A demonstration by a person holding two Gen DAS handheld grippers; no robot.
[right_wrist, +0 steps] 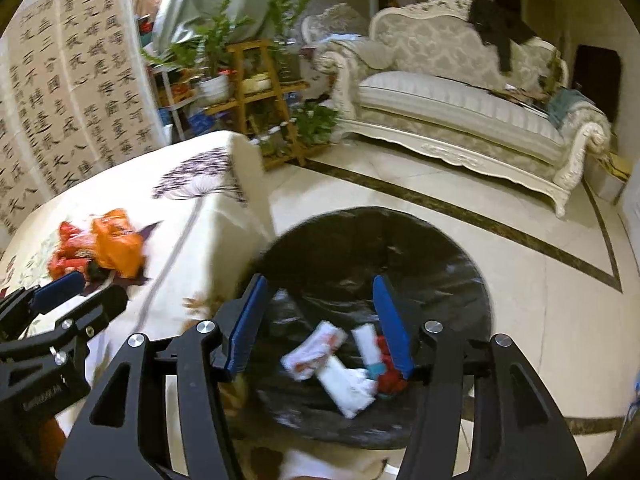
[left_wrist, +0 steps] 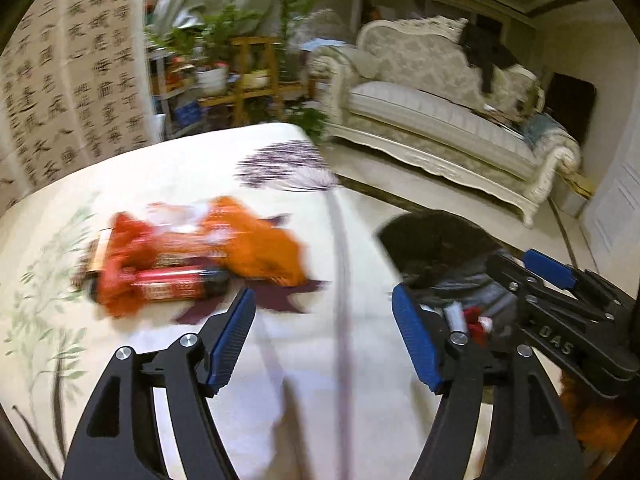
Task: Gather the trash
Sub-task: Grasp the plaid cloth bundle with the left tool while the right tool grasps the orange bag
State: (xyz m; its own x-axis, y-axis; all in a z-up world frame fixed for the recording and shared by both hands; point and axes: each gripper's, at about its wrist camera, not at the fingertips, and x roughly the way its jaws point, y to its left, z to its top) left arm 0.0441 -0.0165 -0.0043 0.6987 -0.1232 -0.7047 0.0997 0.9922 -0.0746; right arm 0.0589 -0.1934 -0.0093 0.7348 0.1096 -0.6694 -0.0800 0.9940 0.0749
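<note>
Both my left gripper (left_wrist: 324, 336) and right gripper (right_wrist: 320, 324) have jaws open and empty, a few wrappers (right_wrist: 332, 364) already lie in the bin (right_wrist: 460, 264) (black-lined), while the orange-red pile (left_wrist: 192, 256) waits on the tabletop (left_wrist: 180, 168).

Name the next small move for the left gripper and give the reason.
Probably ease the left gripper forward and left to the wrappers on the table. It is open and empty, the pile lies just ahead of its left finger, and the right gripper, also open and empty, hangs over the bin, which already holds trash.
</note>
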